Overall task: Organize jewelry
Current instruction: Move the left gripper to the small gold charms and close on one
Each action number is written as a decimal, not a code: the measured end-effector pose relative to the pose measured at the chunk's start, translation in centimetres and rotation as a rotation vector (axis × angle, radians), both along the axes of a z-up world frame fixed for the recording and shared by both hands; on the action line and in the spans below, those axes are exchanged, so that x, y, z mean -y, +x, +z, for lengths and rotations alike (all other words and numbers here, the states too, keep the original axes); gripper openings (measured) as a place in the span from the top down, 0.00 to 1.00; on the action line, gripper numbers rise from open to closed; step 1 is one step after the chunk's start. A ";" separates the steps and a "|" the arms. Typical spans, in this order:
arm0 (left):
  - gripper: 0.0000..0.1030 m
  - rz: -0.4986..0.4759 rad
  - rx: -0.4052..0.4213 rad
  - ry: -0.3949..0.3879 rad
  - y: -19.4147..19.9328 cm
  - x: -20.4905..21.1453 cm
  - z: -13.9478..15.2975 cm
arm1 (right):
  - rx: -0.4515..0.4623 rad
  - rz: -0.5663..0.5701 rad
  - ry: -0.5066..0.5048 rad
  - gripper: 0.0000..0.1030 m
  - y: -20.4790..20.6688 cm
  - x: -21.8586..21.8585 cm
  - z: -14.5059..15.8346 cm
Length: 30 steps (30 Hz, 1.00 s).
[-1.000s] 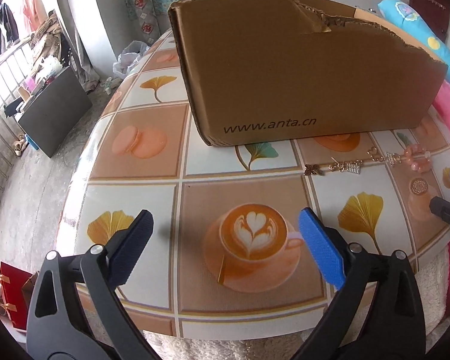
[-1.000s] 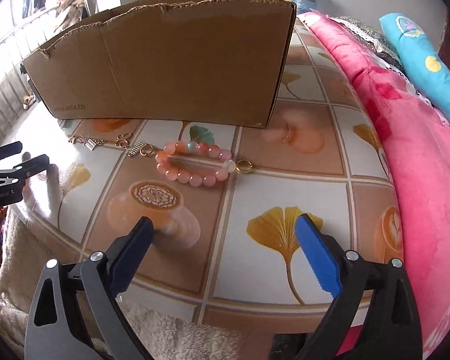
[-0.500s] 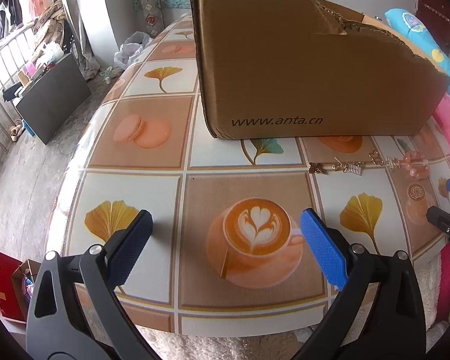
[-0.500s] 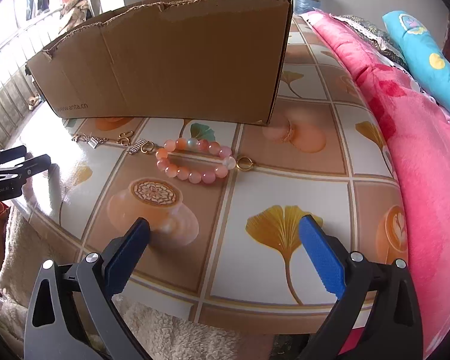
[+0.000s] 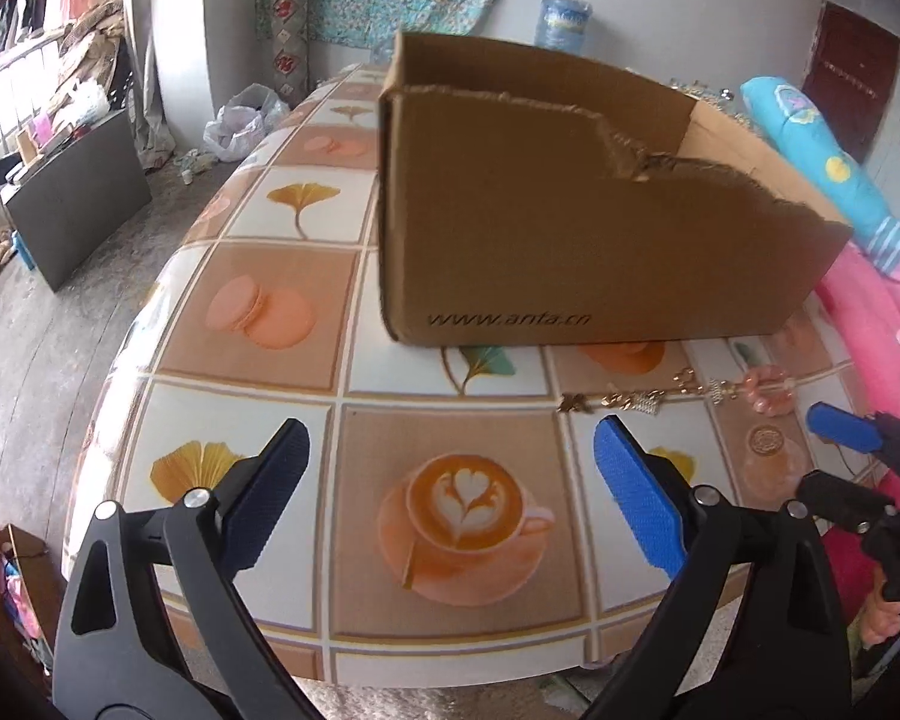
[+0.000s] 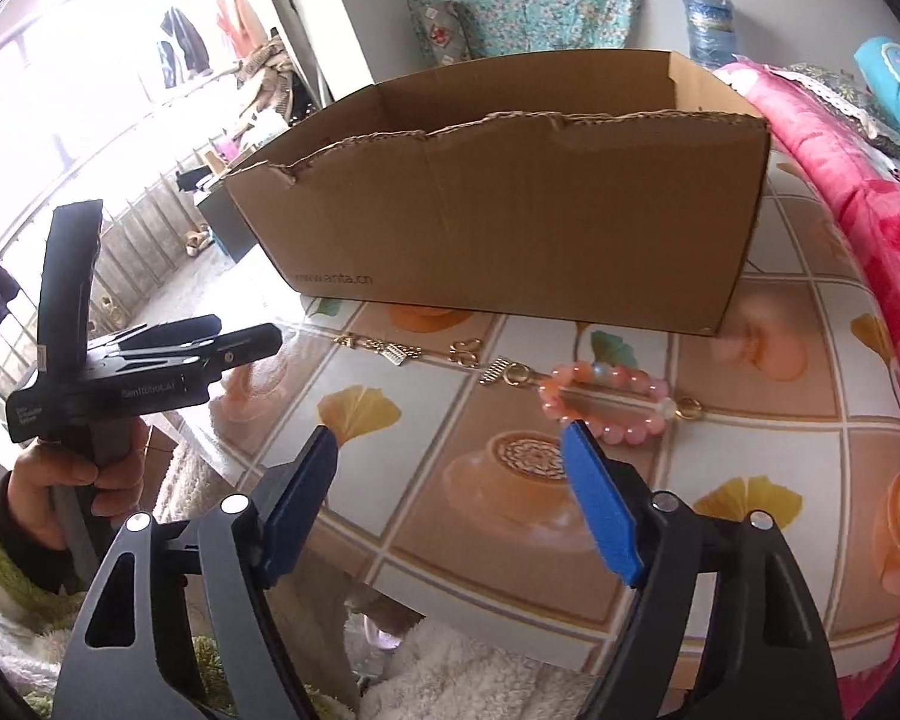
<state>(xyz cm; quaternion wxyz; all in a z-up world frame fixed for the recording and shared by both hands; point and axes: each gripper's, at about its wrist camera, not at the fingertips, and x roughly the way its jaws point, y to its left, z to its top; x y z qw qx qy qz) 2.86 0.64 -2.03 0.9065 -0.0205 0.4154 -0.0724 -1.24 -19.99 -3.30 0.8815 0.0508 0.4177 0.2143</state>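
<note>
Both views now sit higher than a second ago, showing the cardboard box (image 6: pixel 510 228) from above its torn rim. Left hand-held gripper (image 5: pixel 450 480) and right hand-held gripper (image 6: pixel 450 486) are spread wide, holding nothing. Pink bead bracelet (image 6: pixel 606 402) and gold pieces (image 6: pixel 390 351) lie on the surface (image 5: pixel 258 420) just before the box; judging by this, nothing is sorted yet.

The tall cardboard box (image 6: pixel 510 228) walls off the far side of the table (image 5: pixel 258 420). Its top is open. Bare tabletop lies in front of the jewelry row (image 6: pixel 510 369).
</note>
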 end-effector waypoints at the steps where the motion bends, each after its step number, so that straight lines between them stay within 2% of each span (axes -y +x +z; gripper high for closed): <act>1: 0.27 -0.025 0.011 0.009 0.1 0.5 0.2 | 0.004 0.011 0.006 0.36 0.0 -0.1 0.0; 2: 0.30 -0.051 0.014 0.013 0.2 0.9 0.3 | 0.006 0.021 0.015 0.38 0.0 -0.4 -0.1; 4: 0.42 -0.104 0.015 0.006 0.4 1.7 0.4 | -0.009 0.041 0.039 0.46 0.1 -0.6 -0.5; 7: 0.52 -0.178 0.004 0.008 0.7 3.2 0.4 | -0.029 0.067 0.059 0.52 0.2 -1.0 -1.3; 10: 0.64 -0.232 -0.013 0.054 1.0 4.8 -0.2 | -0.029 0.084 0.066 0.56 0.0 -1.3 -1.7; 12: 0.68 -0.262 -0.023 0.090 1.5 5.7 -0.5 | -0.033 0.090 0.079 0.57 -0.1 -1.4 -1.8; 16: 0.71 -0.301 -0.034 0.161 2.1 6.9 -0.9 | -0.037 0.092 0.100 0.57 0.2 -1.1 -2.1; 20: 0.76 -0.310 -0.064 0.185 2.8 7.7 -1.7 | -0.036 0.093 0.115 0.57 0.4 -1.1 -2.4; 24: 0.77 -0.313 -0.071 0.171 3.3 7.9 -1.8 | -0.035 0.095 0.125 0.57 0.4 -0.8 -2.5; 26: 0.81 -0.309 -0.077 0.163 3.5 7.9 -1.7 | -0.038 0.092 0.130 0.57 0.4 -0.6 -2.6; 27: 0.87 -0.309 -0.076 0.167 3.5 7.8 -1.7 | -0.042 0.093 0.133 0.57 0.6 -0.6 -2.7; 30: 0.88 -0.309 -0.077 0.165 3.6 7.9 -1.7 | -0.046 0.089 0.141 0.57 0.7 -0.4 -2.7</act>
